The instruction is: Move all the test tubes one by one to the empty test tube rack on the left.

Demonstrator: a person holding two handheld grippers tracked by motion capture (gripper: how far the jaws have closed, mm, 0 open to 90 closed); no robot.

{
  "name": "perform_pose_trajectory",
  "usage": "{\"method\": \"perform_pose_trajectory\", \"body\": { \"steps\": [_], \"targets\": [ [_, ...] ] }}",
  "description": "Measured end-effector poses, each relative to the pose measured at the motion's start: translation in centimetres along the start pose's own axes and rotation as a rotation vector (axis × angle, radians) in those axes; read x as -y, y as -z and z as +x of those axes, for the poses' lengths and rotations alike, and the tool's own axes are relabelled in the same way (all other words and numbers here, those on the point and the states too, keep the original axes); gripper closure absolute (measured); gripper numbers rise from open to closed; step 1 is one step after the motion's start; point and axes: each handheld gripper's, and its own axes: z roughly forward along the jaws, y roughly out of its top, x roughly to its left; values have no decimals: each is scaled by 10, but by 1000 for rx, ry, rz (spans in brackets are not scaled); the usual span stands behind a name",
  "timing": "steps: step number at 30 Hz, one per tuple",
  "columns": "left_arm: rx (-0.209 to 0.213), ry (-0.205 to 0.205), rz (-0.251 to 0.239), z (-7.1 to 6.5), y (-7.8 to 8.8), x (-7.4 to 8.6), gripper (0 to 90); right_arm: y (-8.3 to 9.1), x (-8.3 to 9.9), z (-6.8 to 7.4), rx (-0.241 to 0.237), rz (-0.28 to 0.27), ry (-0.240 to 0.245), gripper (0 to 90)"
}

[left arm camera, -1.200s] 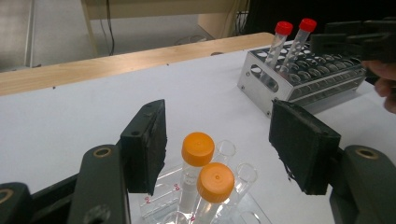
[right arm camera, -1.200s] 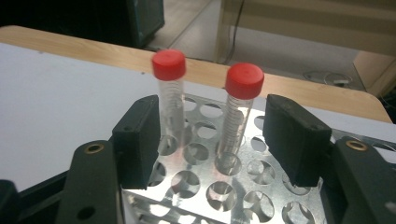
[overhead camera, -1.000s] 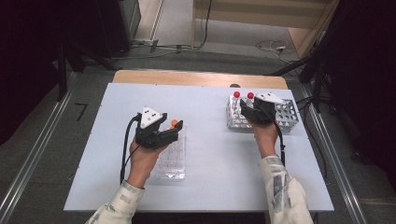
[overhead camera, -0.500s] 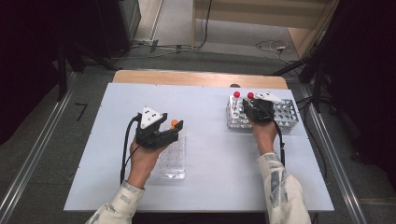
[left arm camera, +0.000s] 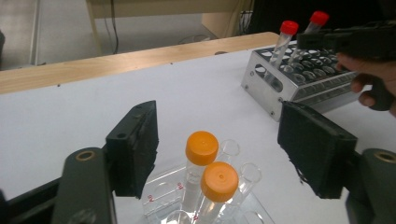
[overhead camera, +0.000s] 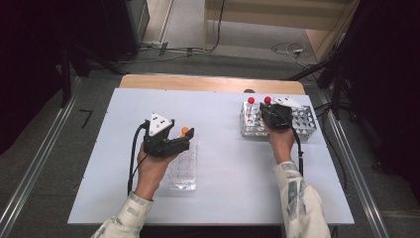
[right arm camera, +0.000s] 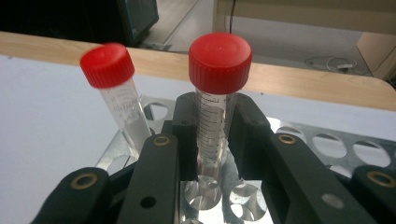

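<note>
The right gripper (right arm camera: 212, 140) has just been closing and now clamps a clear plastic tube with a red screw cap (right arm camera: 218, 84), which stands upright in a hole of the perforated metal rack (overhead camera: 302, 121) at the far right of the white desk (overhead camera: 223, 163). A second red-capped tube (right arm camera: 114, 88) leans in the same rack just beside it. Well apart from the rack, the left gripper (left arm camera: 219, 154) has just been widening; its jaws stand released around two orange-capped clear tubes (left arm camera: 210, 168) in a transparent plastic tray (overhead camera: 182, 171), touching neither.
</note>
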Motion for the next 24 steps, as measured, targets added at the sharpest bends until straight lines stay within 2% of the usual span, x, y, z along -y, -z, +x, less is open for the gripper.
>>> {"method": "perform_pose_trajectory", "body": {
  "steps": [7, 16, 24],
  "targets": [
    [-4, -1, 3, -1, -1, 0, 264, 17, -15, -4, -15, -60, -19, 709],
    [-2, -2, 1, -2, -1, 0, 264, 43, -27, -5, -26, -125, -9, 709],
    [-2, -6, 1, -3, 0, 0, 264, 67, -28, 0, -90, -135, 20, 710]
  ]
}}
